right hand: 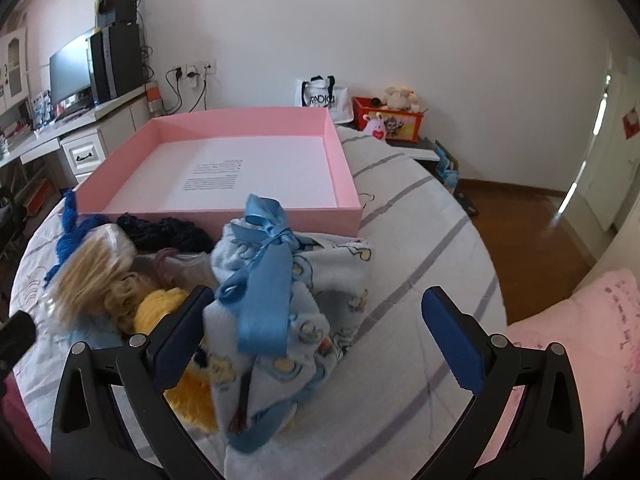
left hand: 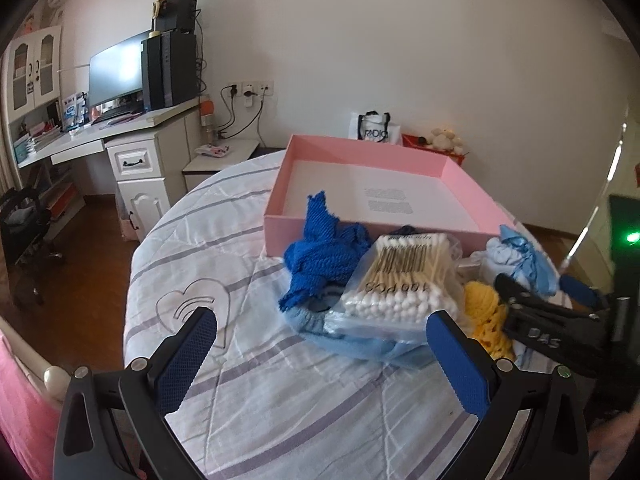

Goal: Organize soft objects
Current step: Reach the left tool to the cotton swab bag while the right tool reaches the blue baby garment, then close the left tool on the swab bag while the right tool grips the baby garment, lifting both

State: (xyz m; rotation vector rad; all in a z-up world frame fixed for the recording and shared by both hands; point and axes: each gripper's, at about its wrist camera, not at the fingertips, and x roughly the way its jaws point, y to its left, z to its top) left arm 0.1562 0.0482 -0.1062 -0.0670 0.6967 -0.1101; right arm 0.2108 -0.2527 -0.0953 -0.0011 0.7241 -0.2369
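Pink box [right hand: 224, 210], blue knit [left hand: 320, 256], yellow yarn [left hand: 486, 308], striped sheet [left hand: 280, 400].

The cotton-swab bag [right hand: 94, 268] at nine o'clock in the right wrist view is smeared by blur, its print unreadable. The printed text [right hand: 214, 178] on the pink box [right hand: 224, 216] floor is too small to read. The yellow knit [left hand: 486, 312] at three o'clock in the left view lies partly behind the right gripper [left hand: 536, 288].

Bed [left hand: 248, 408], white sheet with grey stripes, carried an open pink box [left hand: 460, 184]. Against the box's near wall lay blue knit cloth [left hand: 316, 248], bagged cotton swabs [left hand: 400, 280], yellow yarn [left hand: 486, 308] and a ribbon-tied fleece bundle [right hand: 288, 320].
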